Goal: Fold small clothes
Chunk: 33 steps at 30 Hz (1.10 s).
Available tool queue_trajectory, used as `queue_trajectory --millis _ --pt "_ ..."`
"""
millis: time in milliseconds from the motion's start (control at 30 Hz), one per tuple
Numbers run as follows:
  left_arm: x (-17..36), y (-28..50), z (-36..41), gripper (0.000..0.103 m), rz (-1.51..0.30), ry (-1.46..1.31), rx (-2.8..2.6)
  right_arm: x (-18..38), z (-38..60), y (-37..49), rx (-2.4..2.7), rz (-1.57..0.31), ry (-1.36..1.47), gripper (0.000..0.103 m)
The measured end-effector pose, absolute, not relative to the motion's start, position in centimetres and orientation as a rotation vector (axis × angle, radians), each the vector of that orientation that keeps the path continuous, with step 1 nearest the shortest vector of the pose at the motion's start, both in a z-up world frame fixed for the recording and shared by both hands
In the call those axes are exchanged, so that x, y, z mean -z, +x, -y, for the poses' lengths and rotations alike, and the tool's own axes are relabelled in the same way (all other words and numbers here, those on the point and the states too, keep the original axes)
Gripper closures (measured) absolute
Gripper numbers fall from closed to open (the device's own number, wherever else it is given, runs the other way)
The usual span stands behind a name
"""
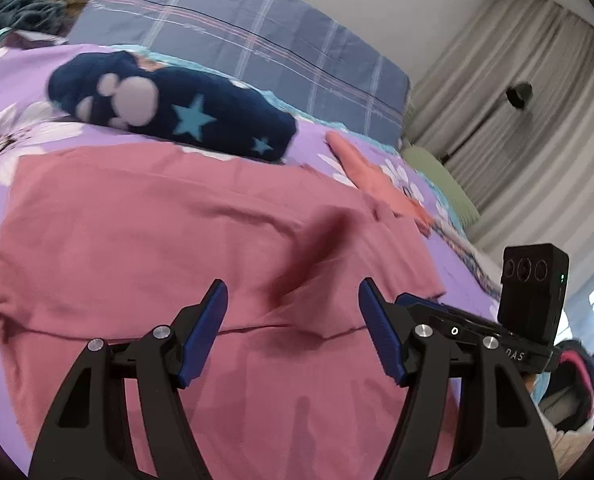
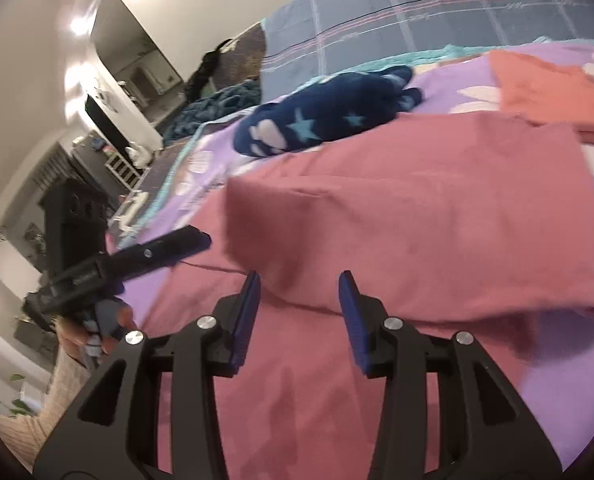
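Observation:
A dusty-pink garment (image 1: 157, 220) lies spread on the purple flowered bedsheet (image 1: 13, 80). In the right wrist view one part of the pink garment (image 2: 417, 208) is folded over itself, and the fold's loose edge lies just past my right gripper (image 2: 299, 276). That gripper is open and its pads touch no cloth. My left gripper (image 1: 293, 284) hovers open over the garment's hem, with nothing between its fingers. Its black body (image 2: 137, 258) shows at the left of the right wrist view, held by a hand.
A navy plush piece with stars and a paw print (image 1: 169, 112) lies behind the garment. A coral garment (image 1: 373, 176) sits to the right. A blue plaid quilt (image 1: 257, 32) lies at the back, and curtains (image 1: 497, 80) hang beside the bed.

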<state>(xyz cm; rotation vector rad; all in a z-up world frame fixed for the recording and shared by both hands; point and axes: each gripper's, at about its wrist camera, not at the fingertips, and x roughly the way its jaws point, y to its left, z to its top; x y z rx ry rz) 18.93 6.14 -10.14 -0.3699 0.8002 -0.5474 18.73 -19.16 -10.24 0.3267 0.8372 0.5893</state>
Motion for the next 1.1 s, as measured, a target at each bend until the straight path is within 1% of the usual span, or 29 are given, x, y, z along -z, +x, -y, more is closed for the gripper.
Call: queue_trajectory --millis 133,233,333,433,533,567,600,633,667,700,767,867,967,1033,1067,1100 --pt "11.4 20.1 -3.7 0.034 -0.859 -0.265 0.514 11.6 21.3 17.9 -0.535 -0.854 0.332 0.06" --pt "12.3 20.4 -3.5 0.034 -0.894 -0.187 0.425 13.1 22.2 17.5 -0.487 -0.869 0.329 0.06" --pt "12.3 20.2 -4.7 0.034 -0.88 -0.193 0.387 14.6 23.0 17.0 -0.48 -0.89 0.353 0.06" --pt "12.8 20.9 -5.5 0.034 -0.901 -0.206 0.364 14.8 23.5 16.8 -0.493 -0.886 0.393 0.06" --pt "13.2 21.5 -4.6 0.036 -0.901 -0.183 0.382 14.8 23.1 16.7 -0.491 -0.879 0.362 0.056" --pt "13.1 21.5 -4.2 0.049 -0.895 -0.174 0.394 14.8 22.9 16.6 -0.492 -0.878 0.353 0.055" --pt "13.0 21.6 -3.8 0.066 -0.893 -0.173 0.417 14.8 22.9 16.5 -0.494 -0.877 0.348 0.054" --pt "12.9 21.8 -3.2 0.076 -0.896 -0.173 0.444 14.8 22.9 16.5 -0.496 -0.877 0.348 0.053" --pt "12.7 22.0 -2.6 0.101 -0.899 -0.167 0.467 14.8 22.7 16.6 -0.499 -0.878 0.351 0.053" --pt "12.3 22.1 -2.2 0.103 -0.895 -0.162 0.465 14.9 22.8 16.7 -0.502 -0.878 0.36 0.053" --pt "10.4 21.9 -1.5 0.103 -0.839 -0.154 0.467 14.9 23.0 16.7 -0.506 -0.877 0.37 0.053" --pt "4.8 21.2 -1.3 0.103 -0.717 -0.17 0.512 14.8 22.8 16.7 -0.503 -0.877 0.365 0.053" --pt "-0.4 20.3 -0.9 0.103 -0.613 -0.084 0.523 14.6 22.8 16.4 -0.491 -0.876 0.347 0.053" --pt "-1.3 20.2 -0.6 0.103 -0.603 -0.051 0.516 14.6 22.7 16.4 -0.486 -0.877 0.335 0.053" --pt "-0.9 20.3 -0.8 0.103 -0.628 -0.046 0.509 14.6 22.7 16.4 -0.486 -0.877 0.335 0.053" --pt "-0.2 20.3 -1.1 0.093 -0.653 -0.041 0.502 14.6 22.7 16.3 -0.487 -0.877 0.337 0.053"
